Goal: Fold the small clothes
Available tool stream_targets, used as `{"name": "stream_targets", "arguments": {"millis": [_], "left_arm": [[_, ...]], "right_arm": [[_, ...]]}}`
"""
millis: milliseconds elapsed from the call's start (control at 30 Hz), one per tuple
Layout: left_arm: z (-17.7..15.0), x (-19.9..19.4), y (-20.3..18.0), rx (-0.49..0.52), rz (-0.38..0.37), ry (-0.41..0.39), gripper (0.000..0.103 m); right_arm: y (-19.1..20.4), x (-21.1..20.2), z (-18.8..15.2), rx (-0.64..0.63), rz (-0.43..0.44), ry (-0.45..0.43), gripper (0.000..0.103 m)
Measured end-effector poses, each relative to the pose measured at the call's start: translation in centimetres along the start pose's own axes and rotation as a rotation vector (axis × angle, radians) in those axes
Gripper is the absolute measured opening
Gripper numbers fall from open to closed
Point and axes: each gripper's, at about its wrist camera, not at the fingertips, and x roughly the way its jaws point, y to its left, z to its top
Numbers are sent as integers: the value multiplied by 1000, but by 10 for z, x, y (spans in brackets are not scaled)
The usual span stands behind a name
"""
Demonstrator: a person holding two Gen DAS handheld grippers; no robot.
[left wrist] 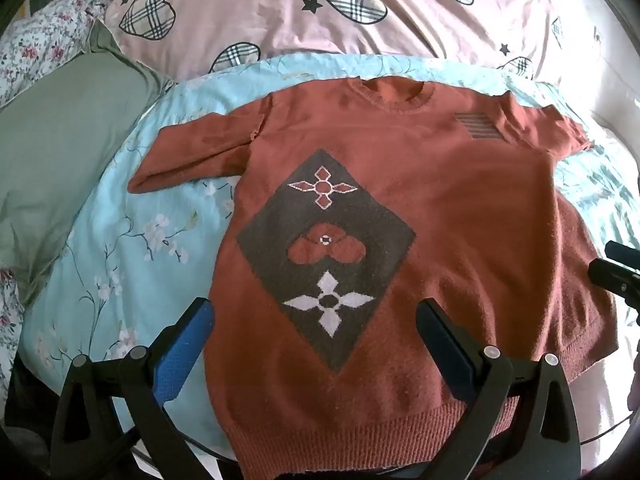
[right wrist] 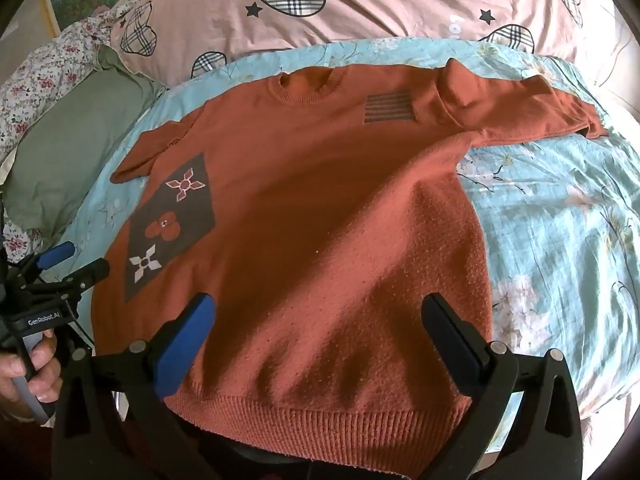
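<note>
A small rust-orange knit sweater point(left wrist: 460, 208) lies flat, front up, on a light blue floral sheet point(left wrist: 132, 248). It carries a dark diamond patch with flower motifs point(left wrist: 326, 256) and a small striped patch point(right wrist: 389, 108) near one shoulder. Both sleeves spread outward. My left gripper point(left wrist: 316, 316) hovers open above the sweater's lower left part, near the ribbed hem point(left wrist: 360, 436). My right gripper point(right wrist: 318, 312) hovers open over the lower right part, just above the hem point(right wrist: 320, 428). Nothing is between either pair of fingers. In the right wrist view the left gripper point(right wrist: 76, 260) shows at the left edge, held by a hand point(right wrist: 28, 368).
A pink duvet with plaid hearts point(left wrist: 320, 12) lies bunched behind the sweater. A green pillow point(left wrist: 60, 140) sits at the left, floral fabric point(left wrist: 36, 48) beyond it. The right gripper's tip point(left wrist: 618, 276) pokes in at the right edge of the left wrist view.
</note>
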Motion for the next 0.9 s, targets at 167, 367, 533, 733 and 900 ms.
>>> {"name": "stream_targets", "arguments": {"millis": [167, 367, 533, 733, 900], "left_arm": [[2, 1, 2, -1, -1, 2, 101], [-1, 5, -3, 2, -4, 5, 101], [-2, 8, -5, 5, 1, 5, 101], [-2, 10, -6, 8, 6, 6, 101], [1, 14, -6, 13, 24, 12, 101]], "right_arm": [[-4, -1, 0, 0, 4, 4, 103], [-3, 0, 1, 3, 2, -1, 103], [-5, 1, 1, 6, 6, -3, 103], [-6, 1, 3, 10, 8, -8, 103], [-14, -1, 4, 38, 36, -44, 103]]}}
